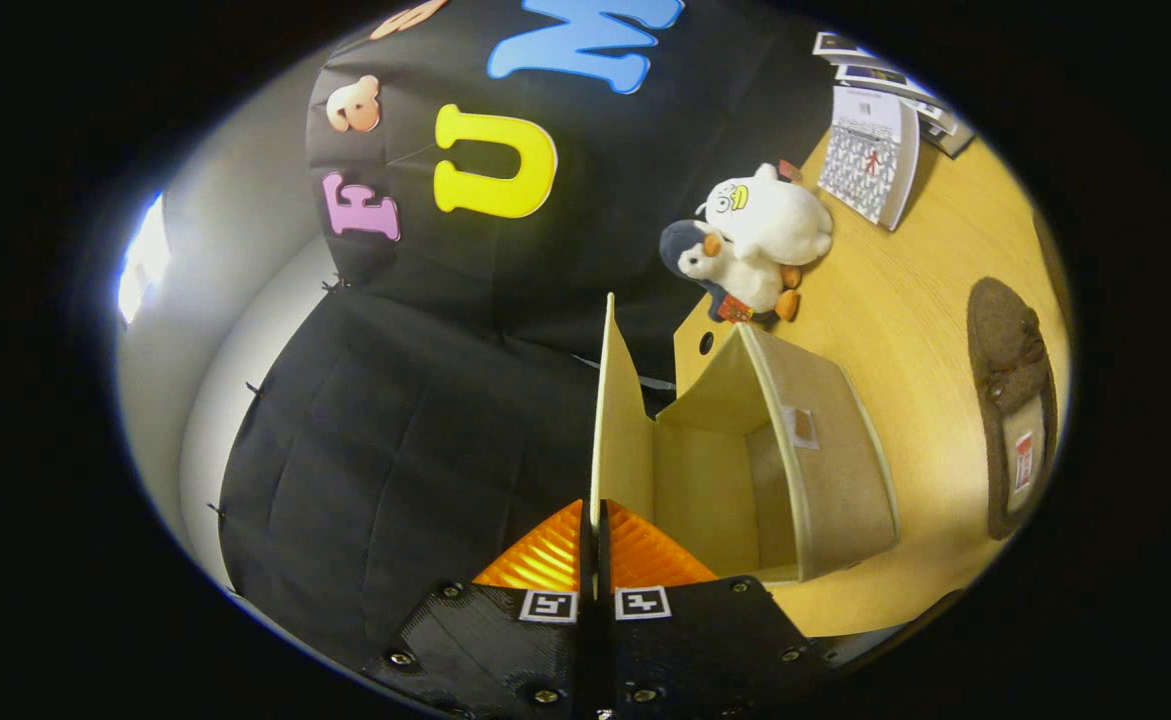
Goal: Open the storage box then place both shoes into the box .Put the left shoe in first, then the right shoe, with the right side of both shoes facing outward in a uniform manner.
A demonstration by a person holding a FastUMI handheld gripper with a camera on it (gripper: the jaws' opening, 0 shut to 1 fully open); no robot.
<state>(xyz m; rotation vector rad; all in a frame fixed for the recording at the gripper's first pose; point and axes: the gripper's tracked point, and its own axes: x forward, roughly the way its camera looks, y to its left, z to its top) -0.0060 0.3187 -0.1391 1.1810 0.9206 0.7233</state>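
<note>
The beige fabric storage box (pixel 825 450) stands on the wooden table with its mouth open and its inside bare. Its lid (pixel 617 420) is swung up, edge-on to me, and runs straight out from my fingers. My gripper (pixel 597 520) is shut on the lid's near edge, both fingers pressed against it. One brown shoe (pixel 1013 400) lies on the table on the far side of the box from my fingers, its insole with a small label showing.
Two plush toys, a white one (pixel 770 215) and a grey penguin (pixel 725 275), lie on the table beyond the box. Printed booklets (pixel 870 150) stand further off. The black cloth wall (pixel 415 420) hangs close beside the lid. The table's edge runs under the box.
</note>
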